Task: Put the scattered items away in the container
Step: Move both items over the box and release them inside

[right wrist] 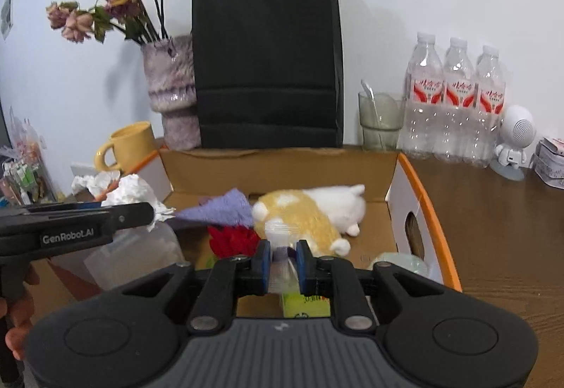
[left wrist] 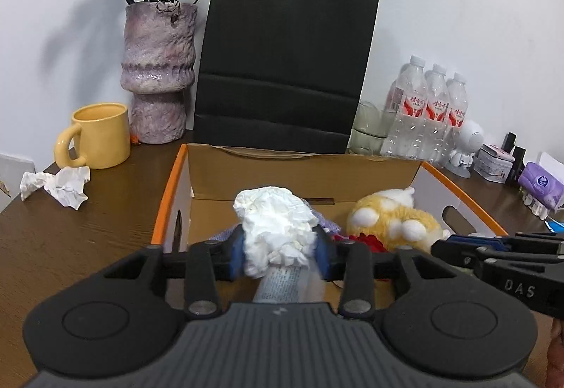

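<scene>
An open cardboard box (left wrist: pixel 303 173) with orange-edged flaps (right wrist: pixel 428 211) stands on the brown desk. Inside lie a yellow-and-white plush toy (left wrist: pixel 394 218) (right wrist: pixel 303 211), a purple cloth (right wrist: pixel 222 208) and something red (right wrist: pixel 231 240). My left gripper (left wrist: pixel 280 248) is shut on a crumpled white tissue (left wrist: pixel 276 229) above the box; the tissue also shows in the right wrist view (right wrist: pixel 135 192). My right gripper (right wrist: pixel 283 264) is over the box, its blue pads closed on a clear plastic wrapper (right wrist: pixel 282 259). A second crumpled tissue (left wrist: pixel 58 185) lies on the desk left of the box.
Behind the box stand a black paper bag (left wrist: pixel 285 70), a purple vase of dried roses (left wrist: pixel 158 70), a yellow mug (left wrist: pixel 98 135), a glass with a spoon (right wrist: pixel 380 121), three water bottles (right wrist: pixel 454 105) and a white robot figure (right wrist: pixel 514 141). Small tins and a purple pack (left wrist: pixel 539 187) sit far right.
</scene>
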Demonstrator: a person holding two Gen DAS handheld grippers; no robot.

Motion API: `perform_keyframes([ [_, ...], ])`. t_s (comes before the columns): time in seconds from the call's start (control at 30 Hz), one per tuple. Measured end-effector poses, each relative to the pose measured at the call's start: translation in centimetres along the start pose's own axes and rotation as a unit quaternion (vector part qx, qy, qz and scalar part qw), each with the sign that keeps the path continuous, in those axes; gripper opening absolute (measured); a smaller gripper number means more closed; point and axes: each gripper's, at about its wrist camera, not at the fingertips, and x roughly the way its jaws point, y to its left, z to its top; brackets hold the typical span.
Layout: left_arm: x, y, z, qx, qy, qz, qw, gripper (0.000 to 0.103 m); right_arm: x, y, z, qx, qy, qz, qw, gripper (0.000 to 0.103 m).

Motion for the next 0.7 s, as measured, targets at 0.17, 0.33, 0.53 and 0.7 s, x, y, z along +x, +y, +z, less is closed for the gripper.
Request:
perform_keyframes([
  [0.17, -1.5, 0.0, 0.7, -0.005, -0.022, 0.006, 0.9997, 0.103, -0.7, 0.1, 0.3, -0.013, -0.002, -0.01, 1.0, 0.097],
  [0.33, -1.9, -0.3, 1.1, -0.006, -0.021, 0.011, 0.9997, 0.103, -2.0, -0.1, 1.2, -0.009, -0.006, -0.009, 1.0, 0.103],
  [0.53, -1.7, -0.5, 0.9, -0.003, -0.013, 0.015, 0.9998, 0.103, -2.4, -0.1, 1.4, -0.009, -0.007, -0.016, 1.0, 0.103],
  [0.7, -2.1, -0.7, 1.0, -0.003, -0.017, 0.012, 0.9998, 0.103, -2.4, 0.0, 1.3, -0.011, -0.005, -0.019, 1.0, 0.103],
])
